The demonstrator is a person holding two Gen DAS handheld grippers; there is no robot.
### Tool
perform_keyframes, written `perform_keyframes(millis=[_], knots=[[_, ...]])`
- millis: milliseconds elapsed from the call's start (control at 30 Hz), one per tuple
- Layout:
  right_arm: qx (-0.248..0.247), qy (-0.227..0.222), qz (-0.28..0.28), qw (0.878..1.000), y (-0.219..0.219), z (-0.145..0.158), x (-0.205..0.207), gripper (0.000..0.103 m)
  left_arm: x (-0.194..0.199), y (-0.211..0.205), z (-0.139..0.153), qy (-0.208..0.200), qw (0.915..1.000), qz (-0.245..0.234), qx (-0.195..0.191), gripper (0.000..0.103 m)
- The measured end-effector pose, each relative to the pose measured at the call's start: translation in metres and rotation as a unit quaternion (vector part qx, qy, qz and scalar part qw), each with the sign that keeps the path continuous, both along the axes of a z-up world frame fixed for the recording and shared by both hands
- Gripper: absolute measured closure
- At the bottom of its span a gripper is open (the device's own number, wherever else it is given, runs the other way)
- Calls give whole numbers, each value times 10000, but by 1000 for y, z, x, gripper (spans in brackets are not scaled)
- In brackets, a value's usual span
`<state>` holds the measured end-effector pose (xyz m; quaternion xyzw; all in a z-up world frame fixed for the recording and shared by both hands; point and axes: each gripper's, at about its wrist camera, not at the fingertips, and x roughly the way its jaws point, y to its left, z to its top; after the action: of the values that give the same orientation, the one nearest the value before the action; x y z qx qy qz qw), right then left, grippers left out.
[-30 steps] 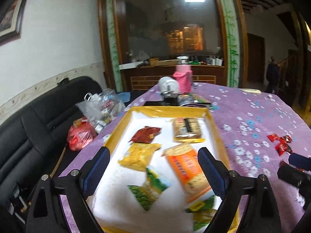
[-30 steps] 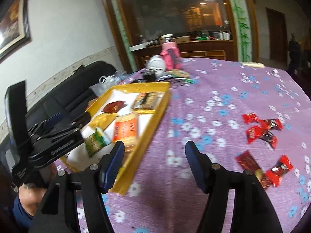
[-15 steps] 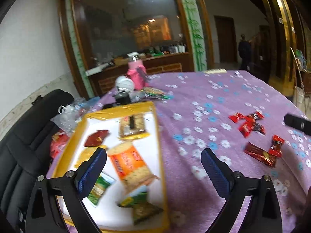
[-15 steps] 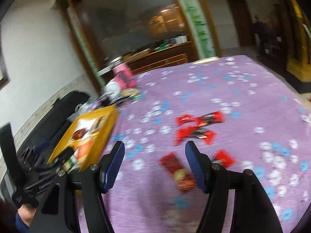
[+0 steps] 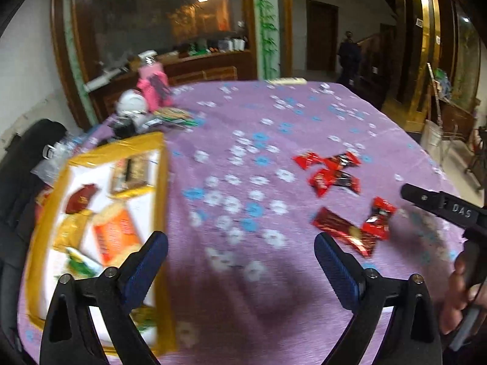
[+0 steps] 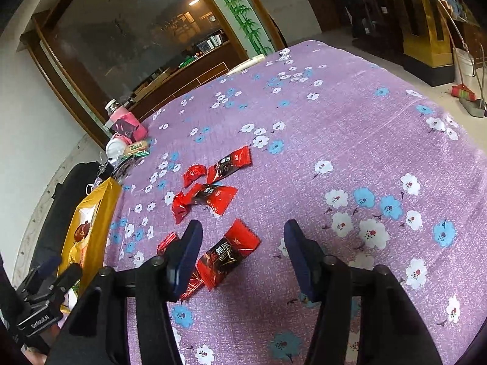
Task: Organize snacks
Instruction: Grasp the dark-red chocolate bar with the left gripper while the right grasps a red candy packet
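Observation:
Several red snack packets lie loose on the purple flowered tablecloth [image 6: 350, 115]. My right gripper [image 6: 242, 258] is open and empty, low over one red-and-black packet [image 6: 228, 254] that lies between its fingers. More red packets [image 6: 207, 194] lie just beyond. A yellow-rimmed tray [image 5: 161, 182] holds several snacks, among them an orange packet [image 5: 114, 234]. My left gripper [image 5: 240, 261] is open and empty over bare cloth right of the tray. The red packets [image 5: 331, 170] also show at the left wrist view's right.
A pink bottle [image 6: 124, 121], a white round object [image 6: 115, 147] and small packets stand at the table's far left end. A black sofa [image 5: 18, 182] runs along the tray side. The right gripper's body [image 5: 441, 206] shows at the left view's right edge.
Both grippers have swung right, away from the tray toward the red packets. The right gripper has come down over one red-and-black packet. Both stay open.

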<state>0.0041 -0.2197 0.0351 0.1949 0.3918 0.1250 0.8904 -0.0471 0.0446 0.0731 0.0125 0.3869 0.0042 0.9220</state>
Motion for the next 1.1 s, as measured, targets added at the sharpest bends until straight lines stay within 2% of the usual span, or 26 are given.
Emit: perform_keyframes(millis=[33, 67, 133, 267, 400, 500, 600, 733, 800, 933, 1100], knots=[[14, 3, -13, 10000, -1, 0, 0, 48, 4, -5, -2, 111, 9999, -77, -76, 24], [25, 15, -26, 10000, 0, 0, 0, 48, 7, -9, -4, 234, 9995, -160, -159, 28], [66, 48, -97, 9999, -3, -2, 1, 48, 19, -18, -11, 611, 9958, -369, -568, 35], [244, 98, -258, 9993, -13, -4, 2, 48, 39, -32, -22, 1291, 9800, -560, -1407, 37], [355, 73, -383, 9986, -21, -4, -1, 48, 56, -48, -34, 1763, 9674, -343, -1787, 37], [419, 29, -442, 9981, -24, -2, -1, 48, 67, -64, -40, 1838, 9715, -154, -1489, 37], [491, 0, -513, 9975, -29, -1, -2, 48, 74, -80, -47, 1851, 9750, -170, -1220, 38], [508, 23, -476, 9976, -28, -1, 0, 48, 72, -98, -49, 1661, 9838, -350, -568, 58], [500, 13, -438, 9978, -27, -1, -1, 48, 69, -95, -50, 1556, 9858, -467, -436, 62], [463, 13, -367, 9983, -24, 0, -1, 48, 59, -77, -49, 1346, 9885, -682, -90, 63], [339, 46, -245, 9991, -16, -1, 1, 48, 67, -46, -53, 1246, 9896, -712, -118, 59]])
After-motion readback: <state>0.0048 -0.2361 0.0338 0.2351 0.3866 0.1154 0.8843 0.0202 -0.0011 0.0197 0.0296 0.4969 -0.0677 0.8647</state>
